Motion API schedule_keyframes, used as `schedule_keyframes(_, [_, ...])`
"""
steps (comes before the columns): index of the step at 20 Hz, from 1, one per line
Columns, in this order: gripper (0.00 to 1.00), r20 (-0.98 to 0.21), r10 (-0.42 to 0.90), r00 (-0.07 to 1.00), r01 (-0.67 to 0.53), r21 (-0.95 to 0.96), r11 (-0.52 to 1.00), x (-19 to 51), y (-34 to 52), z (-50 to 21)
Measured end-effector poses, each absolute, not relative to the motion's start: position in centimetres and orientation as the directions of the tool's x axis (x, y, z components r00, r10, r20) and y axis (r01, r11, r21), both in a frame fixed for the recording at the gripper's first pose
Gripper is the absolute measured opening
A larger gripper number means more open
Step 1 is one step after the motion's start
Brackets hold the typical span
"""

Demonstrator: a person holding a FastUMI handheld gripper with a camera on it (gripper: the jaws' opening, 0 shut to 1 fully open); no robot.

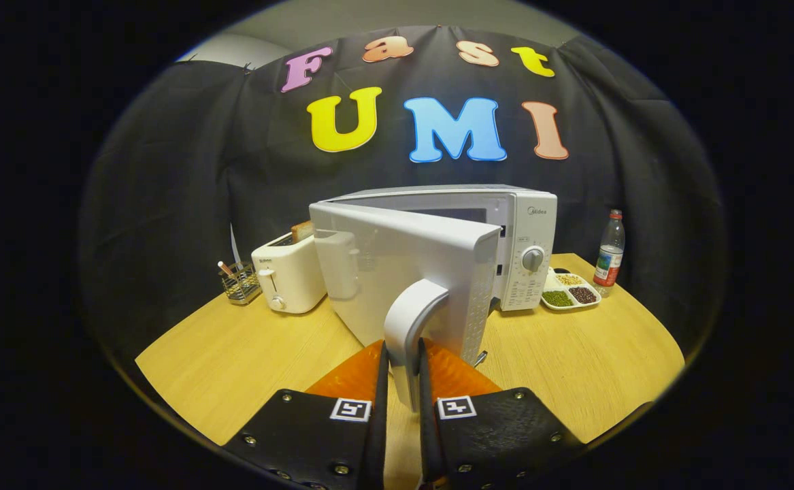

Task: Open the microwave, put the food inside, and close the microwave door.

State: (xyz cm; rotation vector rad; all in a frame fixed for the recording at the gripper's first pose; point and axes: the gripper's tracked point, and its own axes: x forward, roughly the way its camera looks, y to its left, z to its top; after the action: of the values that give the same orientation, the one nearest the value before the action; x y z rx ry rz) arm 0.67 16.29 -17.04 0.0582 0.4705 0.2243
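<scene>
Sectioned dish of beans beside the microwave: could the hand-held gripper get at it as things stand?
Probably not directly. The hand-held gripper is shut on the door handle, and the half-open door stands between it and the sectioned dish; it must let go and go round.

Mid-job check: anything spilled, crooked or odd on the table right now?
Nothing stands out. The microwave door is swung partly open, its handle clamped by the gripper. Toaster, divided tray and bottle sit upright and tidy.
</scene>
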Motion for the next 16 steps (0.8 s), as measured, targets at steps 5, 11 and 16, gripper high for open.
schedule_keyframes(5, [0.21,-0.442,0.235,0.866,-0.198,0.127,0.972,-1.7,18.9,-16.9])
schedule_keyframes(11, [0.21,-0.455,0.288,0.843,-0.244,0.155,0.957,-4.8,23.1,-17.3])
schedule_keyframes(16, [0.22,-0.452,0.359,0.817,-0.311,0.178,0.933,-6.7,27.1,-17.1])
